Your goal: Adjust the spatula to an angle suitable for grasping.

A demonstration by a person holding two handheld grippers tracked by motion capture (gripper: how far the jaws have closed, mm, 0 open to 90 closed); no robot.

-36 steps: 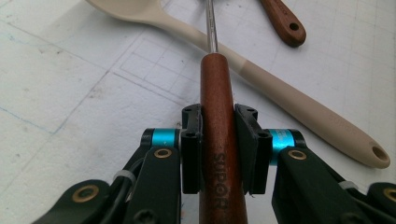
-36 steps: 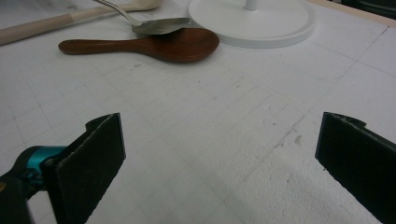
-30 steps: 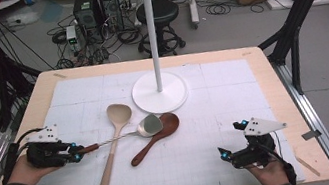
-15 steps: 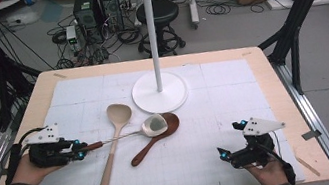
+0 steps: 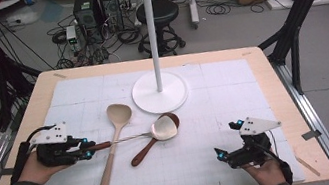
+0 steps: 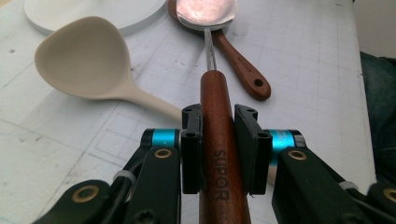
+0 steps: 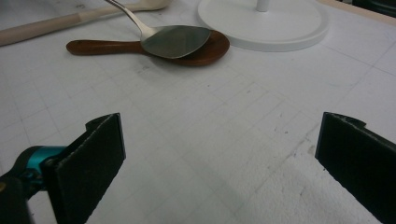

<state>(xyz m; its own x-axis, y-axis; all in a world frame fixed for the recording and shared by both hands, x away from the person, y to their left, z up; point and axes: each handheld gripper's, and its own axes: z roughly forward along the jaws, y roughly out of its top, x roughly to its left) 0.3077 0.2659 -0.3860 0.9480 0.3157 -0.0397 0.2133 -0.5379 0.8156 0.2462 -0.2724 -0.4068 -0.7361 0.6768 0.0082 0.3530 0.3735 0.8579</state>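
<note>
- High view is showing the left gripper (image 5: 77, 150) pinching the brown handle of a metal ladle (image 5: 162, 128), and compared with a second ago the ladle's bowl is sitting a little farther right, now over the bowl of the dark wooden spoon (image 5: 150, 147).
- Left gripper view is confirming the hold: both fingers (image 6: 191, 151) are pressing the handle's sides, with the ladle (image 6: 208, 14) stretching away from them.
- Whether the ladle's bowl is resting on the dark spoon or hanging just above it is hard to tell; in the right gripper view it is looking slightly raised.
- A pale wooden spoon (image 5: 112, 145) is lying under the ladle's shaft, in the same place as before.
- Right gripper (image 5: 223, 154) is staying where it was near the table's (image 5: 259, 64) front edge, its fingers (image 7: 95, 158) spread wide and holding nothing.
- A white stand (image 5: 159, 90) is standing just behind the spoons.
</note>
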